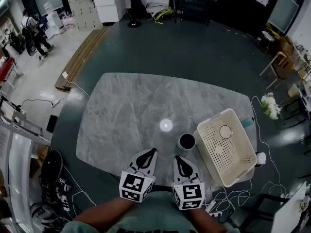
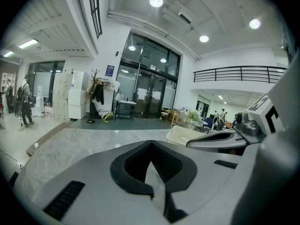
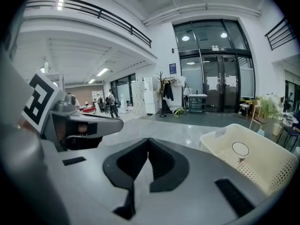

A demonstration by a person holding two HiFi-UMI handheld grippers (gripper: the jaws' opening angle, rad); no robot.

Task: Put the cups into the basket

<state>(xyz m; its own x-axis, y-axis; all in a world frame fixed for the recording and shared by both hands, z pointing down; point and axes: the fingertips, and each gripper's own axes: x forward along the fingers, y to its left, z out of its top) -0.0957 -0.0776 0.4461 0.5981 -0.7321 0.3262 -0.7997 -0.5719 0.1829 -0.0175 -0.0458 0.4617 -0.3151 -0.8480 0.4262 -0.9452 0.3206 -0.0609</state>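
At the near edge of a marble table [image 1: 126, 106], the left gripper [image 1: 149, 155] and right gripper [image 1: 181, 163] sit side by side, both clenched on nothing. A dark cup [image 1: 187, 141] stands just beside the cream basket [image 1: 238, 152], which holds a white cup [image 1: 225, 131].

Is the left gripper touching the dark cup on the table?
Apart. The head view shows bare tabletop between the left gripper and the dark cup.

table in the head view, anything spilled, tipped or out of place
Nothing stands out. The dark cup stands upright on the table beside the basket, and what looks like a white cup sits inside it.
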